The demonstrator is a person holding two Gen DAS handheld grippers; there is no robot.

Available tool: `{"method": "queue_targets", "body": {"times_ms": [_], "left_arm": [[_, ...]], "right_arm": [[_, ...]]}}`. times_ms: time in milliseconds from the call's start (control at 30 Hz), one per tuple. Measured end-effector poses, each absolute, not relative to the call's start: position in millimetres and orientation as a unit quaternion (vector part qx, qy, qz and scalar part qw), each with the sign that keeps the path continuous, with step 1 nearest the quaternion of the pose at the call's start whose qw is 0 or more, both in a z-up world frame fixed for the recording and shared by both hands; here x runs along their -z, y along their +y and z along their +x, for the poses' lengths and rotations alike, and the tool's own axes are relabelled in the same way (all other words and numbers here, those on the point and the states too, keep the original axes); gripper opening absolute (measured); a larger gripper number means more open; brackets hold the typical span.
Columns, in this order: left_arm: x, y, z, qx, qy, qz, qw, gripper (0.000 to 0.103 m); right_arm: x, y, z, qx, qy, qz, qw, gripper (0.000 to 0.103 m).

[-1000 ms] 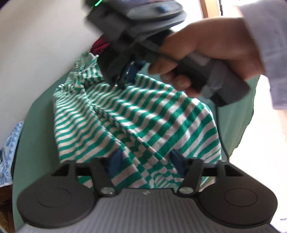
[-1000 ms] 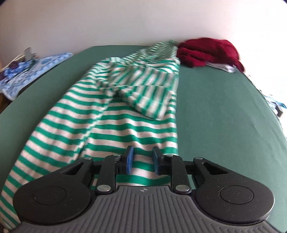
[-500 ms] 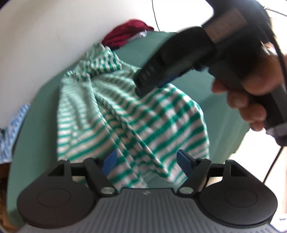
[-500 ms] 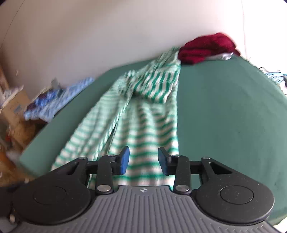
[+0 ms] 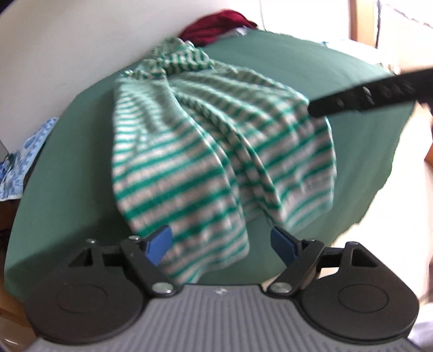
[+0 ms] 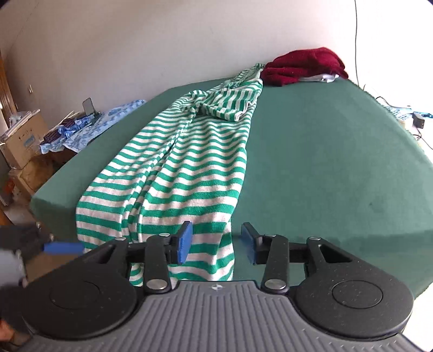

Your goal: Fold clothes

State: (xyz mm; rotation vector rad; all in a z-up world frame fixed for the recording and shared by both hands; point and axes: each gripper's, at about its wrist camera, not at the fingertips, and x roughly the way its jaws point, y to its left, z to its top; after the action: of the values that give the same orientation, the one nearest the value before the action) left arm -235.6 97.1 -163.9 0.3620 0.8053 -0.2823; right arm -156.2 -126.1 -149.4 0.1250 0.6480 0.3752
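Note:
A green-and-white striped garment (image 5: 205, 151) (image 6: 189, 168) lies stretched lengthwise on the green table (image 5: 338, 70) (image 6: 324, 151), its near hem hanging over the front edge. My left gripper (image 5: 220, 243) is open and its jaws are opening; the hem lies between the blue pads without being pressed. My right gripper (image 6: 216, 242) is also opening, held over the hem's right corner, its pads clear of the cloth. A dark blurred part of the right gripper (image 5: 379, 92) crosses the left wrist view. One blue pad of the left gripper (image 6: 63, 247) shows at the left.
A dark red garment (image 5: 216, 24) (image 6: 303, 66) is heaped at the table's far end against the wall. A blue patterned cloth (image 5: 24, 162) (image 6: 108, 119) and cardboard boxes (image 6: 21, 140) lie off the left side. Cables and small devices (image 6: 416, 119) sit at the far right.
Both grippers' jaws have widened and released the striped cloth. The right gripper and its hand pulled back from mid-garment to the near hem, leaving the left wrist view almost entirely.

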Motion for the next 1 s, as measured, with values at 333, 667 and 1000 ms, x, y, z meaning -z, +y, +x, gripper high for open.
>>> {"method": "queue_targets", "body": {"times_ms": [333, 667, 1000], "left_arm": [[179, 85, -229, 0.158, 0.411, 0.214, 0.872, 0.064], [150, 111, -194, 0.167, 0.337, 0.208, 0.903, 0.078], [149, 120, -200, 0.245, 0.355, 0.184, 0.883, 0.092]], "right_arm": [[146, -90, -142, -0.218, 0.324, 0.029, 0.920, 0.040], [102, -35, -41, -0.320, 0.317, 0.032, 0.892, 0.017], [143, 46, 92, -0.314, 0.397, -0.034, 0.861, 0.012]]}}
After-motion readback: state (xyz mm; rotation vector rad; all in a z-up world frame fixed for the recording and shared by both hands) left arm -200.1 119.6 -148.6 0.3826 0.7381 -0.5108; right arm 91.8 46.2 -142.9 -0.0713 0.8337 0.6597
